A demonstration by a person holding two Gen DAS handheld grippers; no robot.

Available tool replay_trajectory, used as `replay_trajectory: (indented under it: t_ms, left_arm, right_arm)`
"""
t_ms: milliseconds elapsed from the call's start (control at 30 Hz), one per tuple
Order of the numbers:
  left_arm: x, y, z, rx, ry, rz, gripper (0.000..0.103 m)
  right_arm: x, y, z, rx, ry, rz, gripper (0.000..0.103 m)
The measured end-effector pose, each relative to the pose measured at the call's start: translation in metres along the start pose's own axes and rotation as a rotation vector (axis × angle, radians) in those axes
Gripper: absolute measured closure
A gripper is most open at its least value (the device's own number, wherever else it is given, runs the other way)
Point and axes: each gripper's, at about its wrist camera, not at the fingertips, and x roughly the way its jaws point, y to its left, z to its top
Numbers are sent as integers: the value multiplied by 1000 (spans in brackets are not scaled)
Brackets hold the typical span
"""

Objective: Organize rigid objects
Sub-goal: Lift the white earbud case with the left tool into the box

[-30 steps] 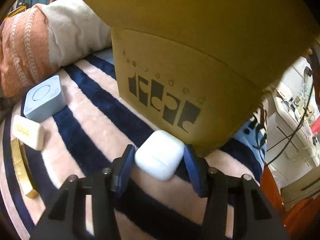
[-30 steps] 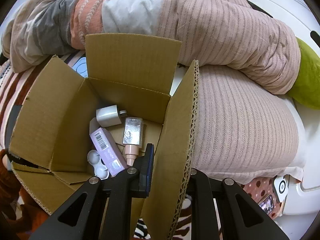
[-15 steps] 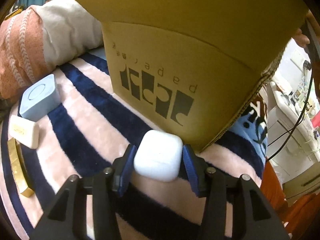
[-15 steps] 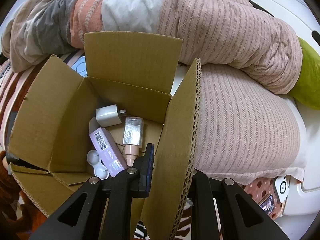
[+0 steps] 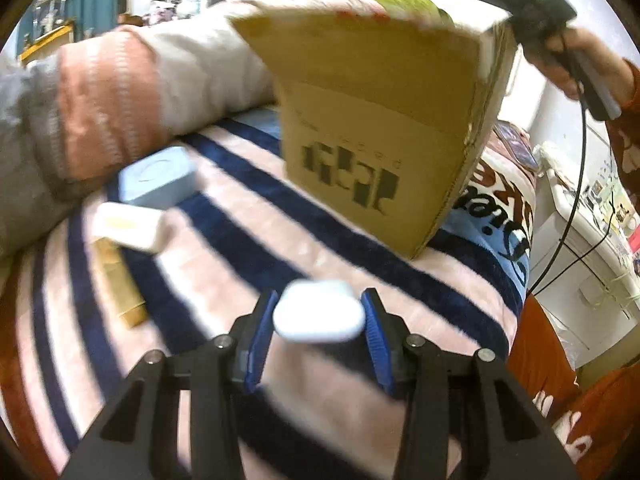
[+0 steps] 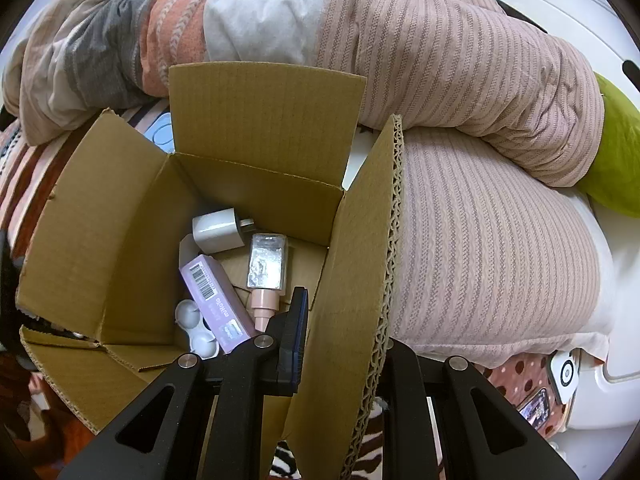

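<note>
Here, the striped pink-and-navy plush blanket [image 5: 248, 240] fills the lower and middle part of the left wrist view, with a bundled grey, orange and white quilt [image 5: 120, 92] at the upper left. On the blanket, right of centre, stands the open brown cardboard box [image 5: 384, 152], its printed side facing the camera and one flap raised toward the top of the frame. In the right wrist view the box interior sits left of centre, and a flap [image 6: 356, 280] runs edge-on from the middle down to the bottom.

The right gripper [image 6: 344, 340] is pressed together on that flap, one blue pad on the inner face and the other finger hidden behind the cardboard. Inside the box lie a white plug-shaped charger [image 6: 218, 230], a lilac carton with a barcode [image 6: 216, 300] pointing toward the lower right, and a clear bottle with a pink cap [image 6: 267, 272] whose long axis runs up and down the frame, cap toward the bottom.

In the left wrist view, left of centre, sit a pale blue rounded square device [image 5: 158, 178], a cream rectangular bar [image 5: 128, 226] and a gold strip [image 5: 120, 280].

The left gripper [image 5: 318, 322] has just been closing its jaws and pinches the small white rounded case [image 5: 318, 316] between its blue pads at lower centre, above the blanket; the case's long axis lies side to side across the frame, spanning pad to pad.
</note>
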Motion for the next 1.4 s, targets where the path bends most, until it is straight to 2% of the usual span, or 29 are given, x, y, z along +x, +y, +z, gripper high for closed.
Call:
replay_trajectory:
  t_ms: [133, 267, 367, 600, 633, 667, 833, 933, 1133, 1233, 1300, 1400]
  left_arm:
    - [-26, 19, -5, -24, -11, 50, 63]
    - [-18, 33, -25, -50, 80, 99, 63]
    - [-9, 34, -41, -65, 118, 101, 63]
    - [-6, 31, -42, -120, 92, 113, 58]
    - [-5, 30, -42, -123, 91, 118, 58]
    - [-3, 29, -40, -127, 88, 127, 62]
    - [-6, 27, -30, -138, 84, 144, 63]
    - [-27, 24, -8, -121, 19, 145, 63]
    - [-86, 3, 77, -38, -156, 151, 63]
    - [-101, -15, 125, 12, -222, 109, 63]
    - [-101, -29, 152, 54, -238, 80, 63]
    - [-80, -46, 183, 85, -192, 28, 63]
  right_arm:
    - [0, 0, 0, 0, -1, 1, 92]
    - [-1, 0, 0, 3, -5, 5, 92]
    - [-1, -1, 0, 5, -8, 9, 92]
    - [-1, -1, 0, 5, -9, 11, 92]
    - [-2, -1, 0, 6, -10, 12, 92]
    - [-2, -1, 1, 7, -10, 13, 92]
    - [-2, -2, 1, 7, -13, 17, 92]
    - [-2, -2, 1, 6, -17, 21, 91]
    - [-2, -3, 0, 9, -21, 32, 91]
    - [-2, -3, 0, 8, -23, 34, 91]
    - [-2, -3, 1, 9, -23, 35, 91]
    - [-2, -3, 0, 8, -23, 34, 91]
